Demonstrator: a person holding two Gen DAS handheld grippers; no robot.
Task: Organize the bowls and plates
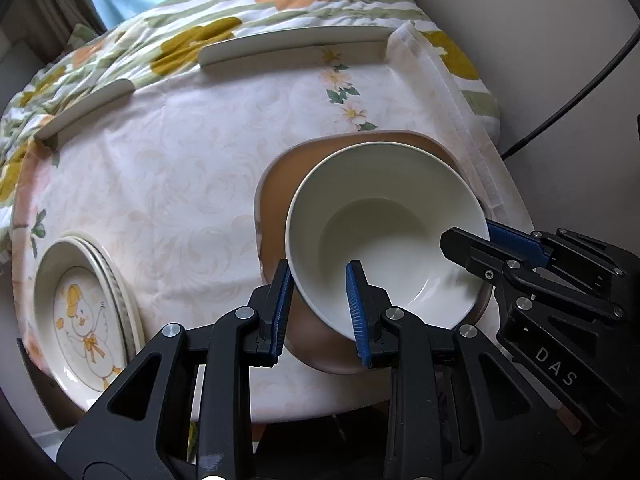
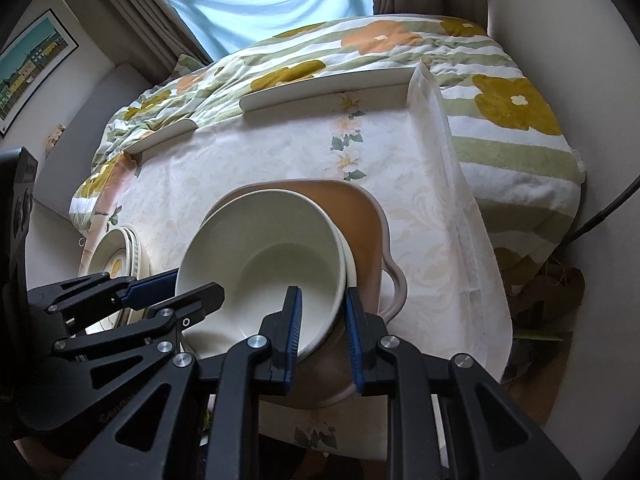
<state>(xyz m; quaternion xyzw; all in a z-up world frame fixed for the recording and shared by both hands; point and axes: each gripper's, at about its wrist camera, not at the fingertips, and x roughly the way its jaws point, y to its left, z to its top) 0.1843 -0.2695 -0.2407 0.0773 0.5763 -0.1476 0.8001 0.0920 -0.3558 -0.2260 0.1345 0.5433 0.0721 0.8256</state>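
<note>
A cream bowl (image 1: 384, 228) sits tilted over a brown handled dish (image 1: 276, 196) on the table. My left gripper (image 1: 318, 304) straddles the bowl's near-left rim, jaws apart, one pad inside and one outside. My right gripper (image 2: 322, 320) straddles the bowl's (image 2: 264, 264) right rim the same way, above the brown dish (image 2: 360, 220). A second cream rim shows under the bowl in the right wrist view. A small stack of duck-pattern plates (image 1: 80, 316) lies at the front left. Each gripper shows in the other's view.
A pale floral tablecloth (image 1: 180, 184) covers the table, with a flowered quilt (image 2: 500, 120) behind and to the right. Two long white curved dishes (image 1: 296, 46) lie along the far edge. A dark cable (image 1: 568, 92) runs on the right.
</note>
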